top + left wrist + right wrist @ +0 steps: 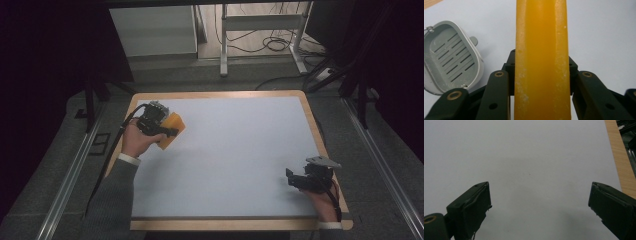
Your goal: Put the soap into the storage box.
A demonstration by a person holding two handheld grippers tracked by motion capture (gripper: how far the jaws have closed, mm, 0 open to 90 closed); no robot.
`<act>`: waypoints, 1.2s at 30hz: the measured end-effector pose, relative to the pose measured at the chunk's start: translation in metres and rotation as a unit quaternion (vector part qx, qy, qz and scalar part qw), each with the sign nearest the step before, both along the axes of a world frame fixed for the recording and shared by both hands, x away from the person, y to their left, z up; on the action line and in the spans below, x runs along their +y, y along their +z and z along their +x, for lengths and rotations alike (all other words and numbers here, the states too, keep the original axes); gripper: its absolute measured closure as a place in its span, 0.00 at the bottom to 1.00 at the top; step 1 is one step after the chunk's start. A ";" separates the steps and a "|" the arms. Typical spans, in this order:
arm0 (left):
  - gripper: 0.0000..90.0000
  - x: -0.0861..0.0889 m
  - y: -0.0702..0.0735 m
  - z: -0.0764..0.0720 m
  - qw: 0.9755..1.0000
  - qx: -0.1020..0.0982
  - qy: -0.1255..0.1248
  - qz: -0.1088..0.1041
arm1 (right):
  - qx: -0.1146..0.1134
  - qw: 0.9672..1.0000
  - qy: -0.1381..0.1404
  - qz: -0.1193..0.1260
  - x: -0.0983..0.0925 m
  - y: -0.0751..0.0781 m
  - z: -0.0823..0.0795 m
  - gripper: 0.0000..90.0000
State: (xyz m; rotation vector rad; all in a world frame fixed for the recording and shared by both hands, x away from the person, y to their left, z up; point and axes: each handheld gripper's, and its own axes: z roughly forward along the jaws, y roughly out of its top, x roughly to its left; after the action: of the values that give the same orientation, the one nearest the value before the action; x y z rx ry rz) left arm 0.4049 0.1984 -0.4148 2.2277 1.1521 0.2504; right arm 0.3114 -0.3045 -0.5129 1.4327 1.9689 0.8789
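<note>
Nearest the person, the right gripper [299,179] rests low over the near right part of the table [240,150], close to its wooden edge. In the right gripper view its jaws stand wide apart with nothing between them, and bare white surface lies ahead. It is idle.

Farther off, at the far left of the table, the left gripper [170,131] is raised and clamped on the soap [172,129], an orange bar. In the left gripper view the soap [541,60] stands on end between the jaws, which press on its two flat sides. The bar reaches from the bottom of that view to the top. White flecks mark its surface.

Beyond and to the side of the jaws in the left gripper view lies the soap dish [451,57], grey, with a slotted floor. It lies flat on the white surface and holds nothing. Whitish residue shows on the dish floor.

Status, as a judgement:
- Done: the soap is gripped and lifted clear of the table.
- Left: if the work is to seat the bar, it must be carried over the dish, turned flat, lowered onto the slots and released.
- The dish is near the soap but not touching it.
</note>
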 end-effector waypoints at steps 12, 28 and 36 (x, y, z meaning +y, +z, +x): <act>0.68 0.010 -0.003 0.013 1.000 0.011 0.019 -0.006 | -0.001 1.000 0.003 -0.002 0.001 -0.001 0.000 0.05; 0.68 0.023 -0.005 0.031 0.998 0.022 0.049 -0.013 | -0.001 1.000 0.002 -0.004 0.001 -0.001 0.000 0.05; 0.68 0.024 -0.005 0.038 0.998 0.027 0.052 -0.025 | -0.003 1.000 -0.001 -0.002 -0.001 0.000 0.000 0.05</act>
State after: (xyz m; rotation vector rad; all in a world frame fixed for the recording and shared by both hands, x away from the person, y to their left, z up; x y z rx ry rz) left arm 0.4428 0.2222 -0.4202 2.1462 1.2910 0.2015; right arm 0.3113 -0.3050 -0.5134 1.4268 1.9642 0.8767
